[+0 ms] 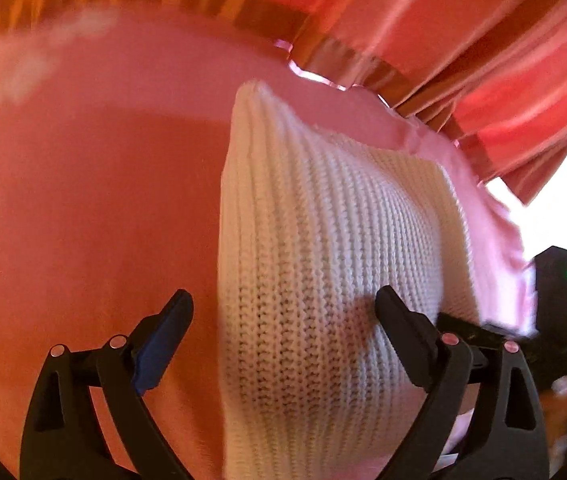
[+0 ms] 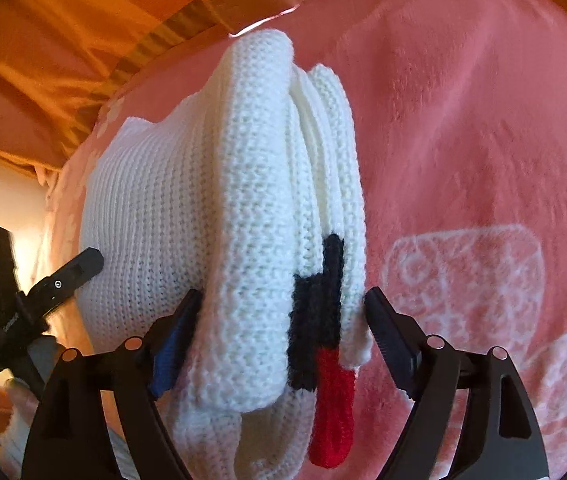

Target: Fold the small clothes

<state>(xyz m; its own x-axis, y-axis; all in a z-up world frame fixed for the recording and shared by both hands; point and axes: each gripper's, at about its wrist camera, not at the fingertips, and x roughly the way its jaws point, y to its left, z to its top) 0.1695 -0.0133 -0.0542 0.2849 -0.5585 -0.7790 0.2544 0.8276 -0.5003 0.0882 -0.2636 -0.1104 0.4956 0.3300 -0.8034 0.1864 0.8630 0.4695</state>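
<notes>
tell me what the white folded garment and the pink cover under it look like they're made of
White knitted garment: chunky knit yarn, wool or acrylic by the look, matte; rows of stitches show clearly, with black and red knitted patches at the near end. Pink blanket: soft plush fleece, probably synthetic; short fuzzy nap with a paler printed pattern.

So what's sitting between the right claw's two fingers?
The folded white sweater, its black and red patch facing up, seen in the right wrist view.

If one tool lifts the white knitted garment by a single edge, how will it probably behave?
The white knitted garment would probably sag and unfold: its stacked layers lie loose, held by nothing. The thick ribbed knit looks soft, not stiff, and likely grips the pads rather than slipping. On the fuzzy pink blanket it would probably drag and bunch if pushed.
</notes>
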